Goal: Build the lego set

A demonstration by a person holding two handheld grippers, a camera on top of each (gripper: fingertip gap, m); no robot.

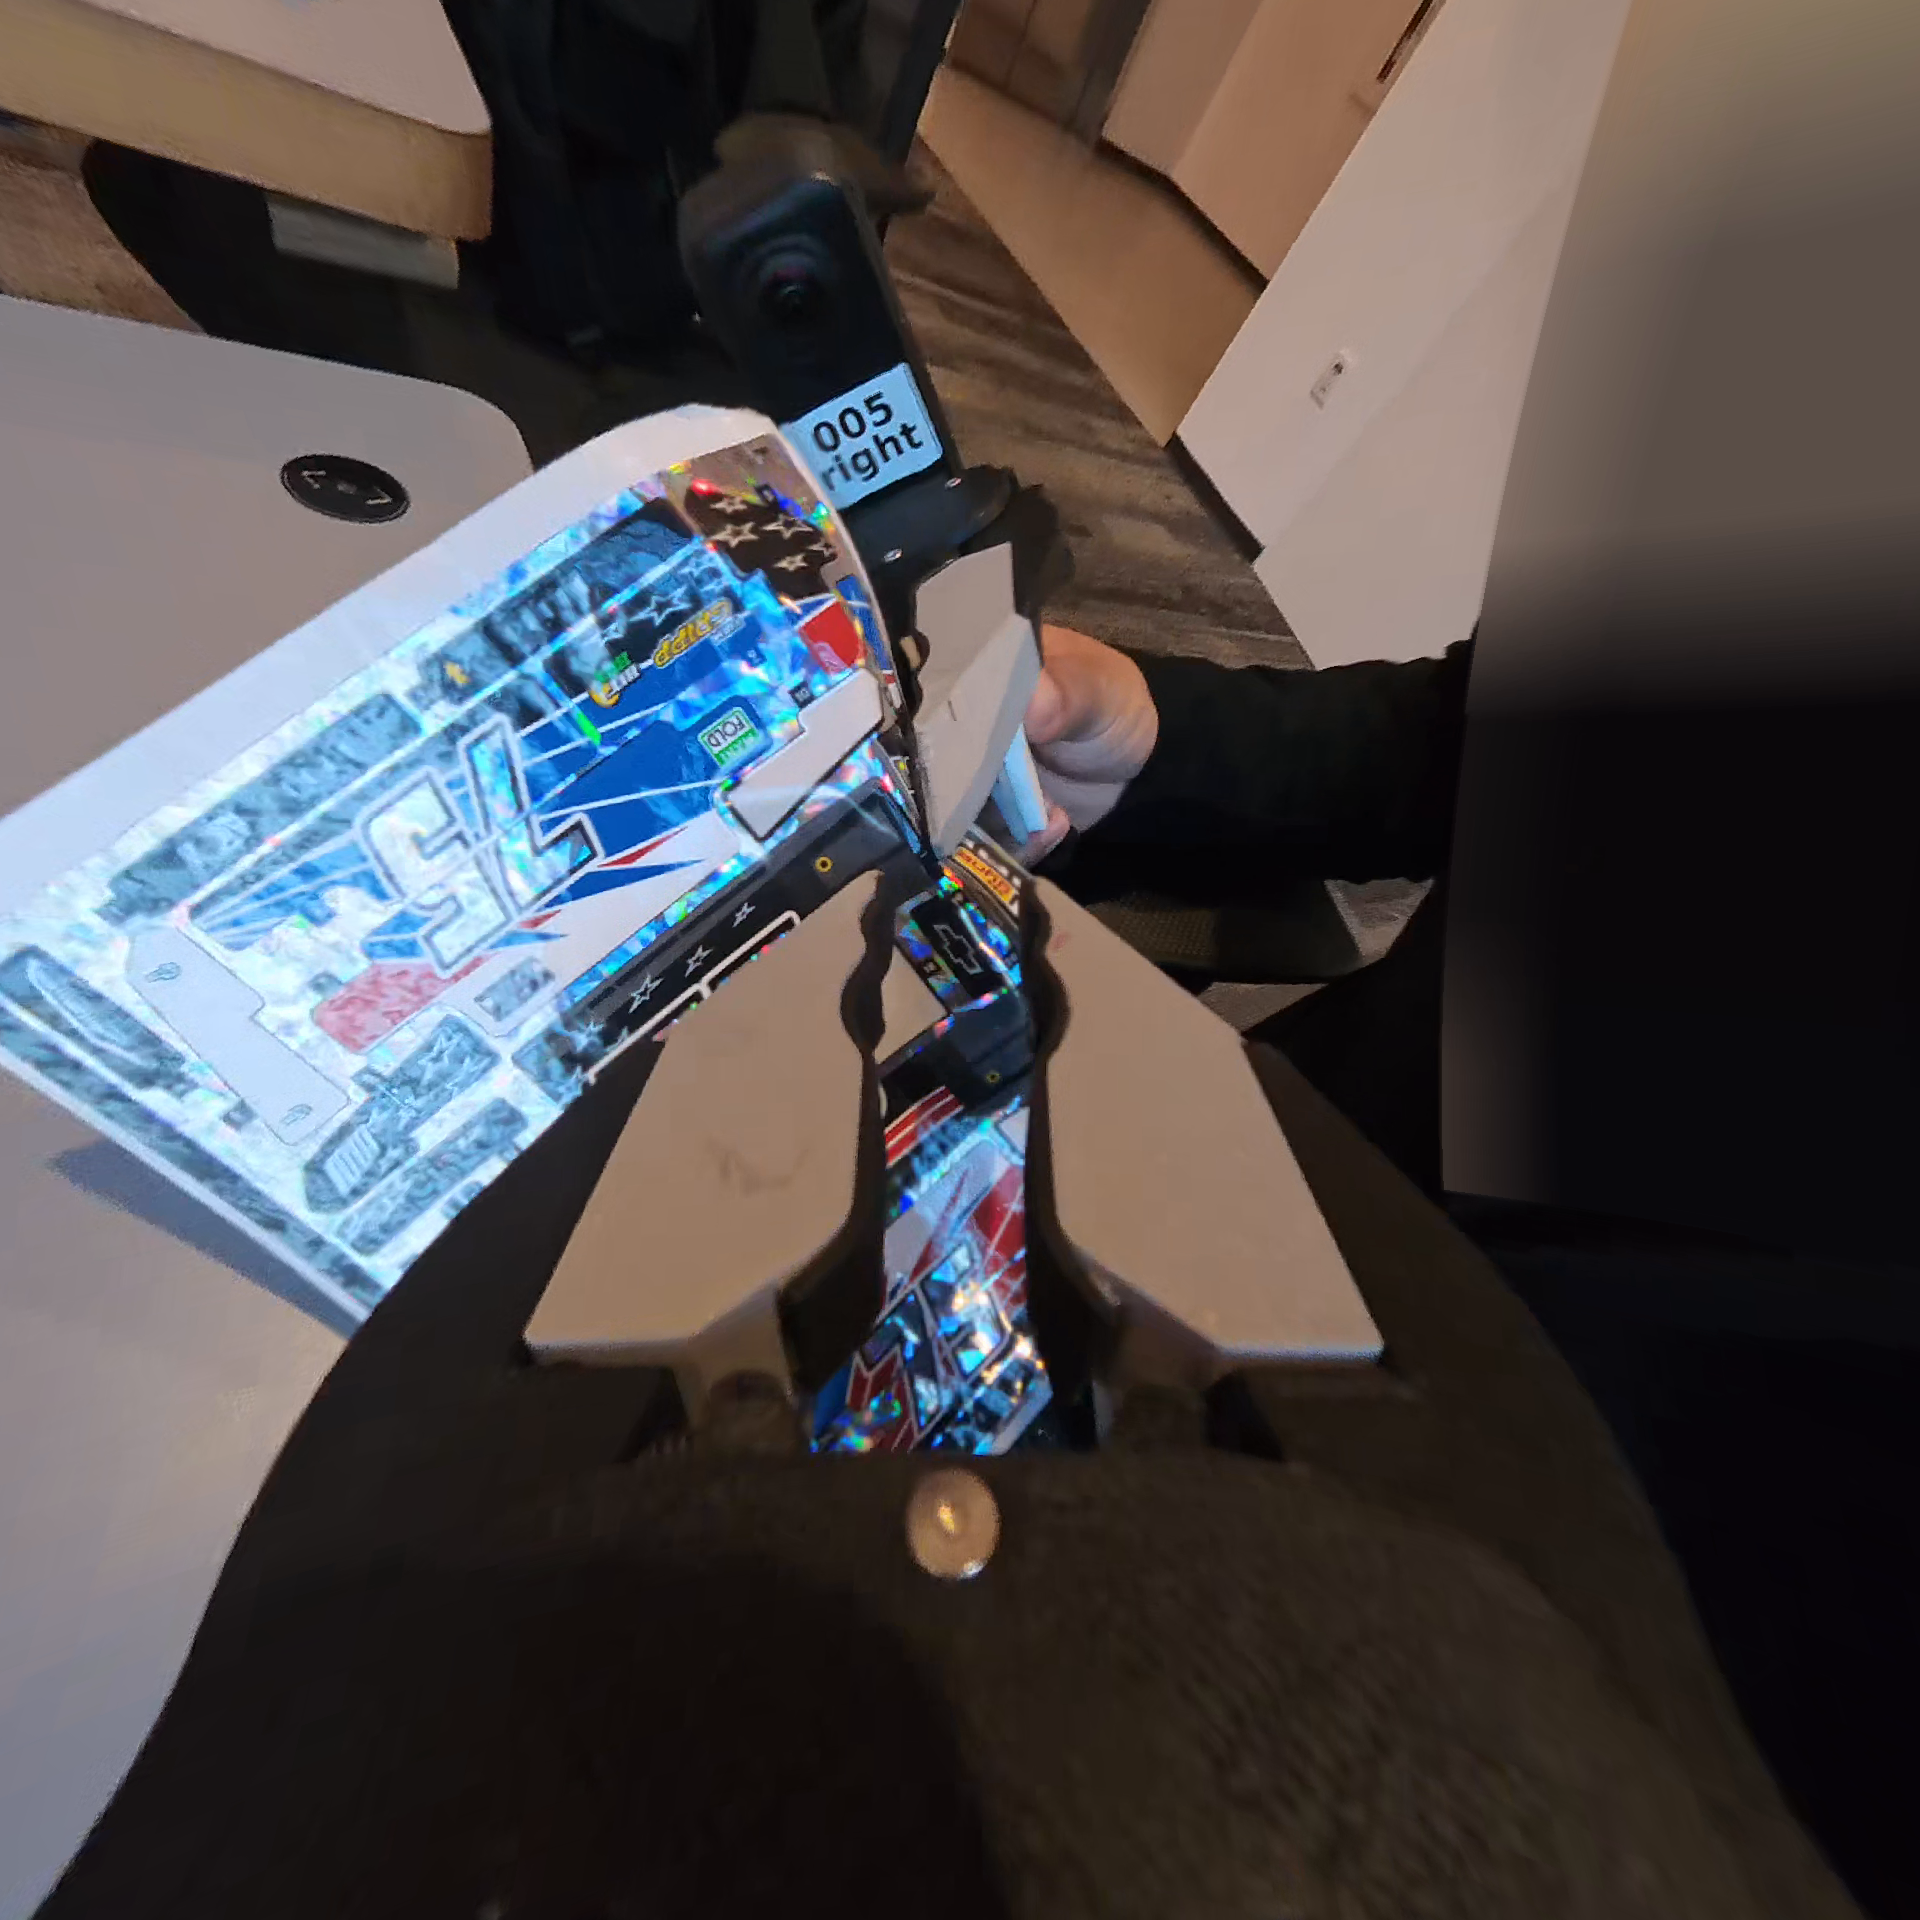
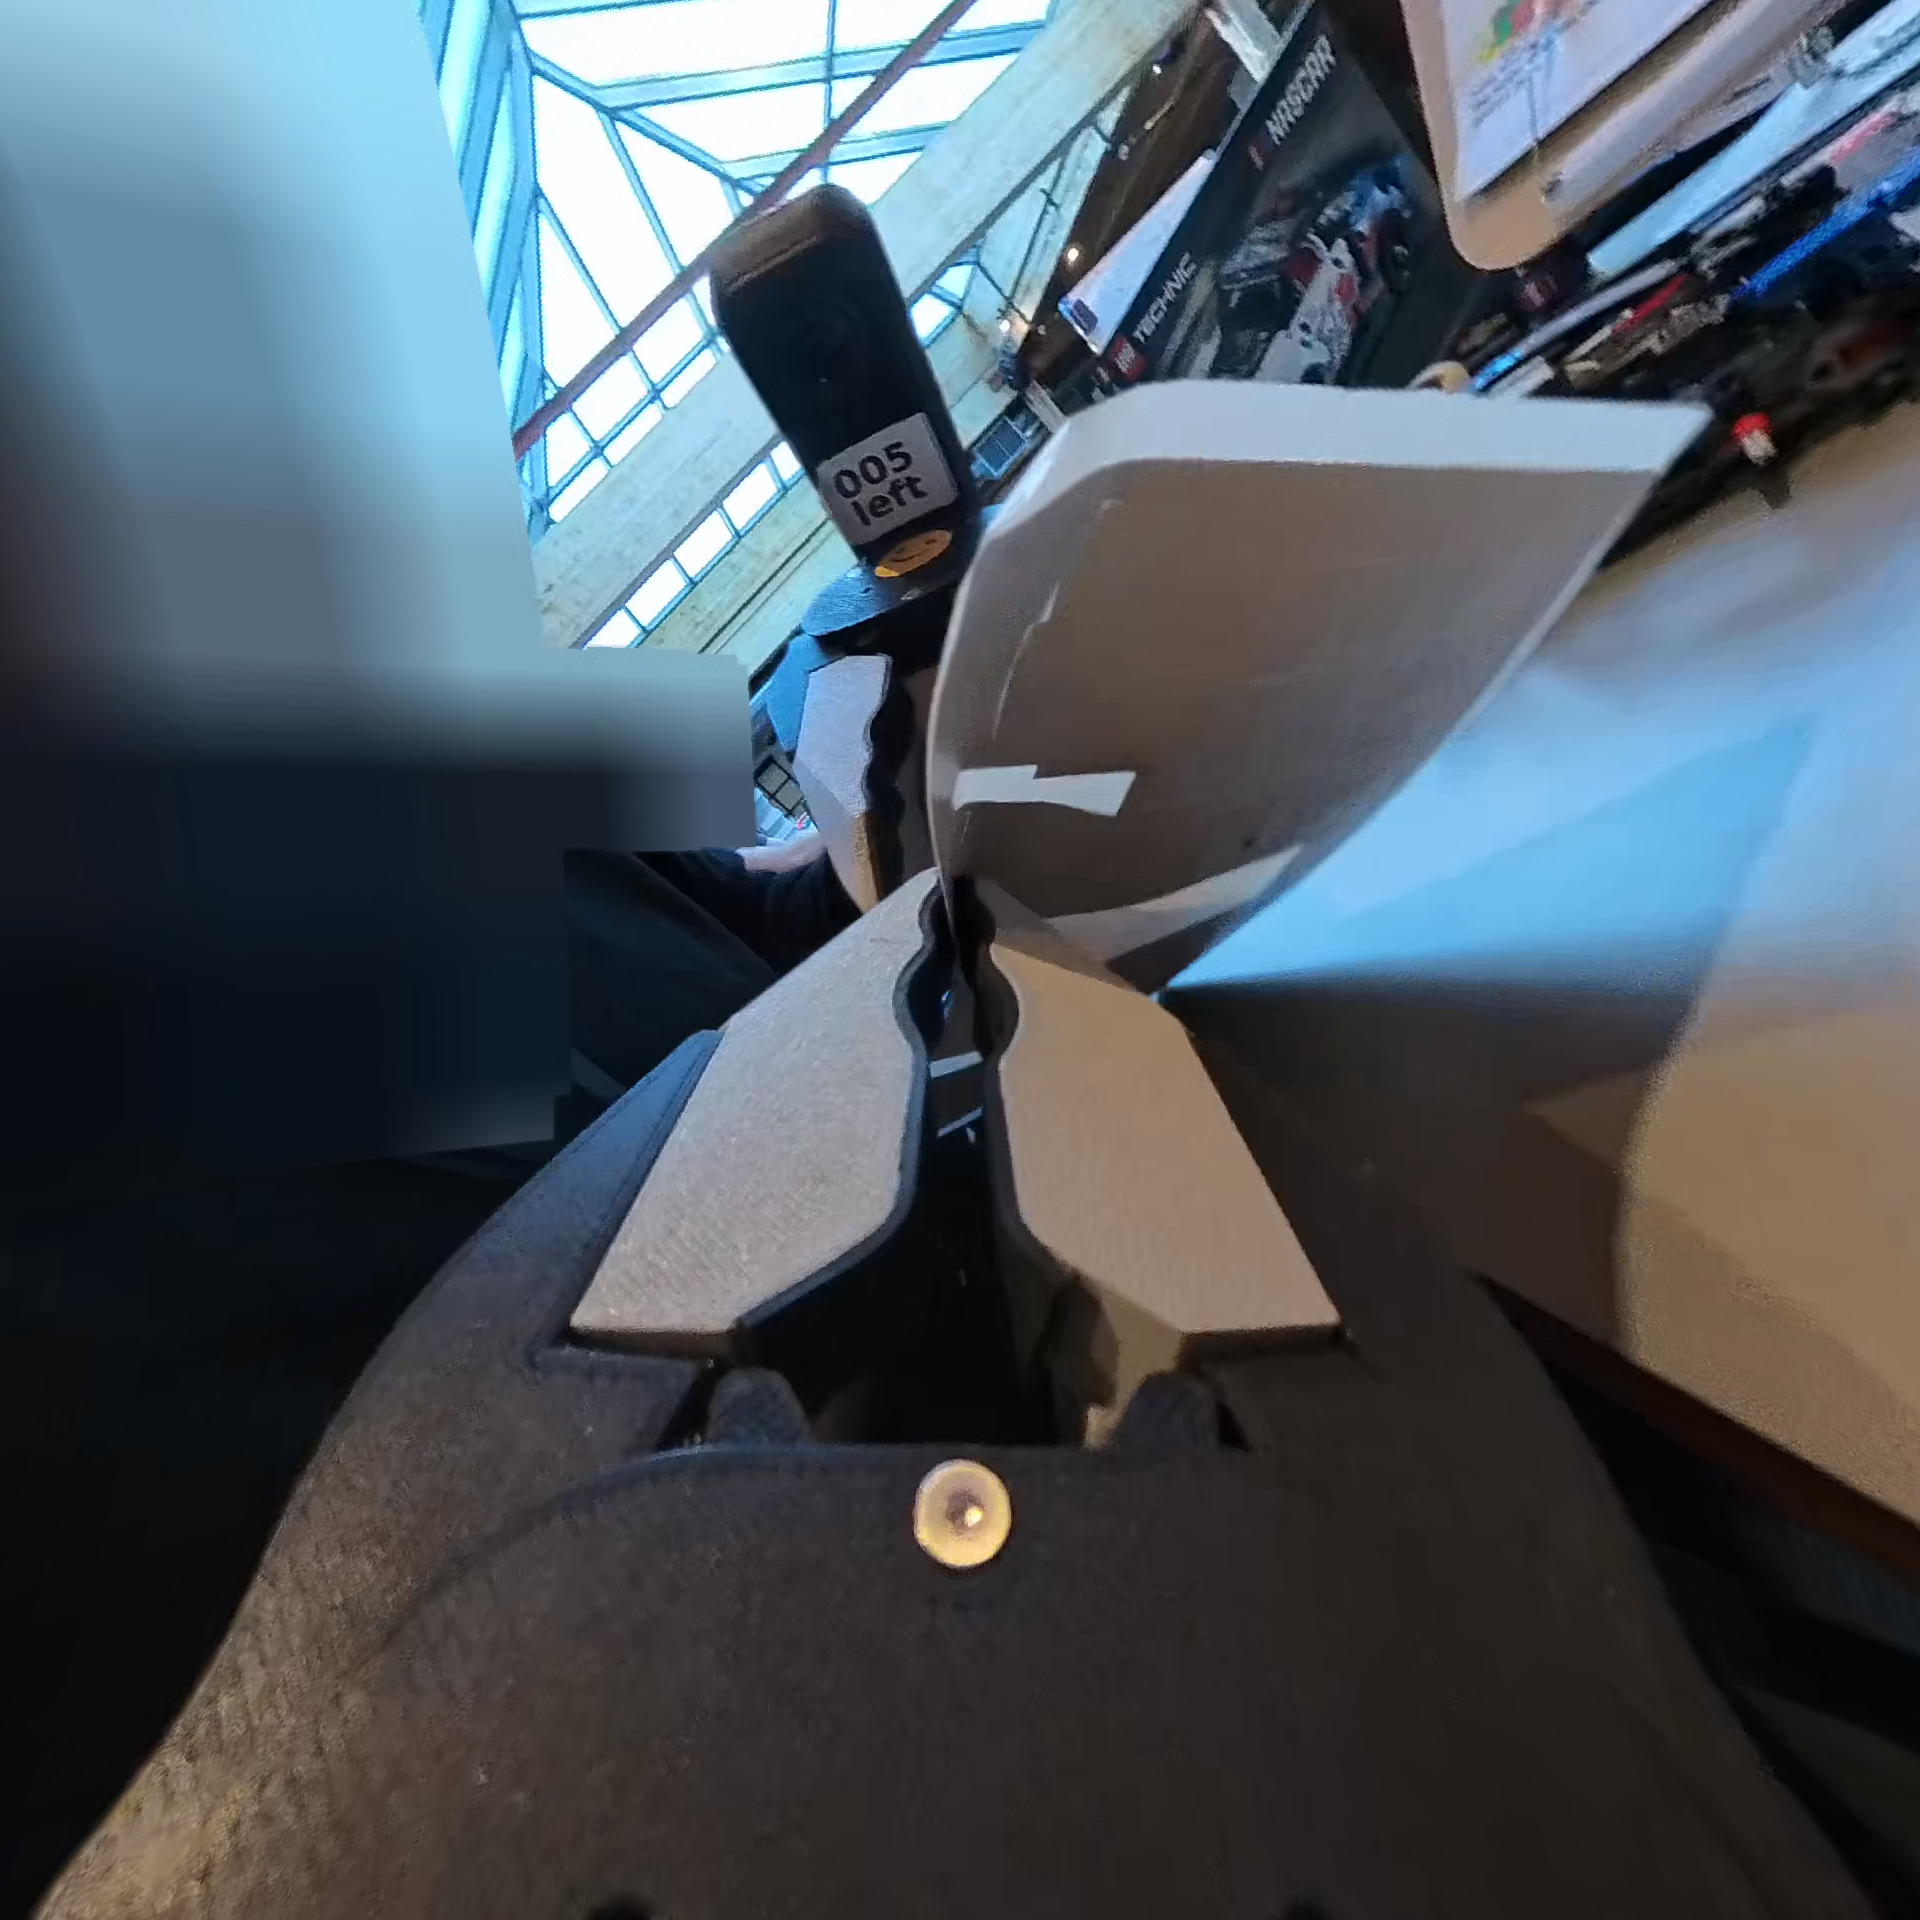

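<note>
A holographic sticker sheet point(image 1: 436, 831) with blue, red and black stickers is held up above the white table point(image 1: 156, 436), bent sharply near its right edge. Its white back point(image 2: 1247, 623) fills the middle of the right wrist view. My right gripper point(image 2: 951, 920) is shut on the sheet's edge; it also shows in the left wrist view point(image 1: 925, 727). My left gripper point(image 1: 954, 904) has its jaws a narrow gap apart, with the bent part of the sheet showing between them. I cannot tell whether its pads press the sheet. The sheet hides one finger of the left gripper point(image 2: 883, 769).
A black round insert point(image 1: 345, 486) sits in the table top. Lego set boxes point(image 2: 1247, 260), an instruction booklet point(image 2: 1558, 94) and loose dark parts point(image 2: 1714, 322) lie at the table's far side. A person's hand and dark sleeve point(image 1: 1195, 748) hold the right gripper. The tips of both grippers are at nearly the same place.
</note>
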